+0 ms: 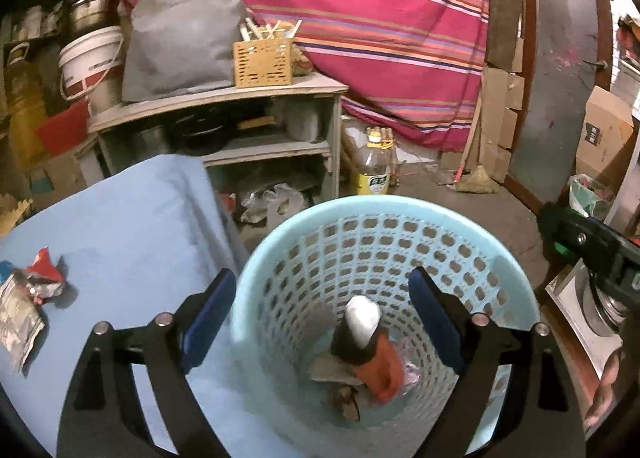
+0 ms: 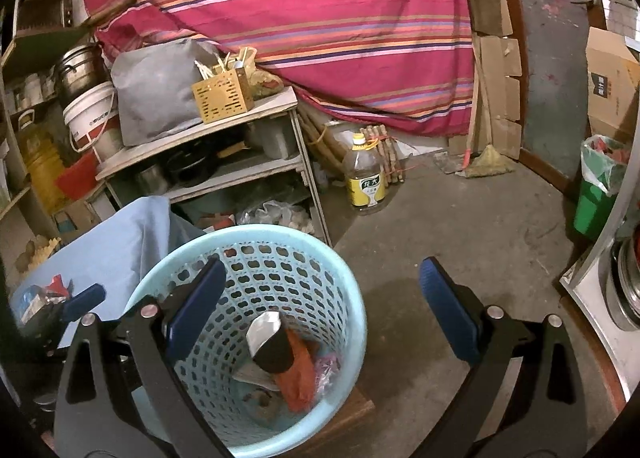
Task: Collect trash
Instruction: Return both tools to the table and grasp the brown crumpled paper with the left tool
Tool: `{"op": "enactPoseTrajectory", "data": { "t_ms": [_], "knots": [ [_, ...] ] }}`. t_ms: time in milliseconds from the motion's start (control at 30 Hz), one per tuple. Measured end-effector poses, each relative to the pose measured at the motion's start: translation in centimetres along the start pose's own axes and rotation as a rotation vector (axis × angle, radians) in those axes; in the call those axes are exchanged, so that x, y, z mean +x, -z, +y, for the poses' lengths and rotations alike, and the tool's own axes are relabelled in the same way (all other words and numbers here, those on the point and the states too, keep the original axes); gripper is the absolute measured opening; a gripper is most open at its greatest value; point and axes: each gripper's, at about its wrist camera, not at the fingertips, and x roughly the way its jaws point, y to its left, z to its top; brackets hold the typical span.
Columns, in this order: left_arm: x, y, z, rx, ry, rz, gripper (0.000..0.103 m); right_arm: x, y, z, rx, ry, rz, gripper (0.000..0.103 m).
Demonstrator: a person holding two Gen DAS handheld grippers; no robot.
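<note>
A light blue perforated basket stands beside a table with a blue cloth. In it lie a black cup with a silvery inside, an orange wrapper and other scraps. My left gripper is open and empty above the basket's near rim. My right gripper is open and empty, over the basket's right rim and the floor. Crumpled wrappers lie on the cloth at the left.
A wooden shelf unit with a grey bag and a slotted box stands behind the table. An oil bottle stands on the concrete floor. A green bin and cardboard boxes are at right. A striped cloth hangs behind.
</note>
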Motion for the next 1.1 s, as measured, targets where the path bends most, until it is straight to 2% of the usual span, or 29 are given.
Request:
{"op": "enactPoseTrajectory", "data": {
  "t_ms": [233,333,533,767,1000,1100],
  "knots": [
    [-3.5,1.0,4.3,-0.021,-0.066,-0.015,0.087,0.7,0.2,3.2,-0.036,-0.017,0.012,0.098],
    [-5.3,1.7,7.7,-0.035,-0.108,-0.013,0.091,1.4,0.6,5.0,-0.05,-0.037,0.037,0.098],
    [-9.3,3.8,17.2,-0.078,-0.248,-0.023,0.094,3.2,1.7,10.8,-0.138,-0.064,0.093,0.098],
    [-11.9,6.2,27.9,-0.173,-0.421,-0.028,0.095,3.8,2.9,17.7,-0.19,-0.138,0.115,0.099],
    [-13.3,8.9,37.2,-0.277,-0.526,0.038,0.095,4.4,4.2,24.6,-0.24,-0.214,0.123,0.099],
    [-13.5,10.6,40.7,-0.374,-0.519,0.081,0.094,4.5,4.6,26.9,-0.248,-0.241,0.126,0.099]
  ]
}}
